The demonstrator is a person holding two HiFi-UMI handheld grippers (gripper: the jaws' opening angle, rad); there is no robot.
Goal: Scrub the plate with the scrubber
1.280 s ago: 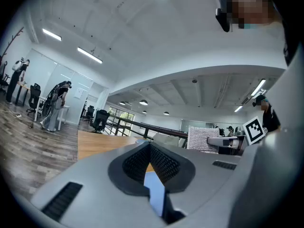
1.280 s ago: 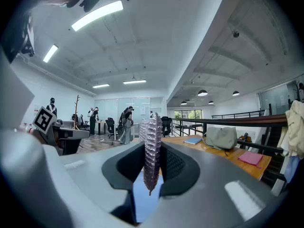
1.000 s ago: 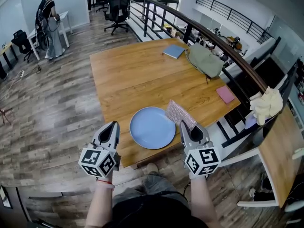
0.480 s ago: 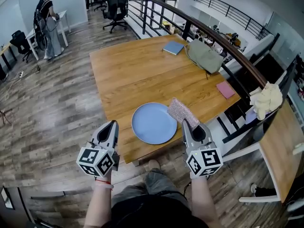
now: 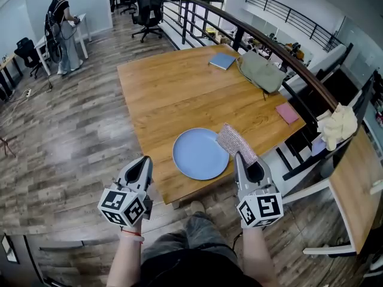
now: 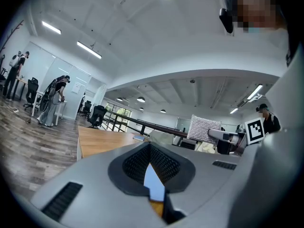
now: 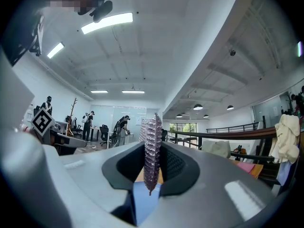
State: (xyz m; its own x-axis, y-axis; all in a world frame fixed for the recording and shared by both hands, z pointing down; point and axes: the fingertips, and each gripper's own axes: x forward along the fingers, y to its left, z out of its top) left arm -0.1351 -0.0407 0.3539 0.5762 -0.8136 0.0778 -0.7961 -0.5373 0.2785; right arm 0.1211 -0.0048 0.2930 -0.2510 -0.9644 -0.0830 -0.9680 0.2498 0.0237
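A round blue plate (image 5: 200,154) lies near the front edge of the wooden table (image 5: 173,94). My right gripper (image 5: 244,159) is shut on a grey-pink knitted scrubber (image 5: 234,141), which hangs over the plate's right rim. In the right gripper view the scrubber (image 7: 152,127) stands edge-on between the jaws, with a strip of the plate (image 7: 145,201) below it. My left gripper (image 5: 145,165) hovers off the table's front left, jaws closed on nothing. In the left gripper view, the left gripper (image 6: 150,146) shows a sliver of plate (image 6: 153,182), with the scrubber (image 6: 205,128) to the right.
On the far side of the table lie a blue notebook (image 5: 222,61), an olive bag (image 5: 263,73) and a pink pad (image 5: 288,113). A railing (image 5: 263,40) and chairs (image 5: 299,157) flank the right side. A person (image 5: 63,28) stands far back left.
The view has slid slightly, so the table and plate sit a little further right. Both grippers keep their places relative to the plate, and the scrubber stays held.
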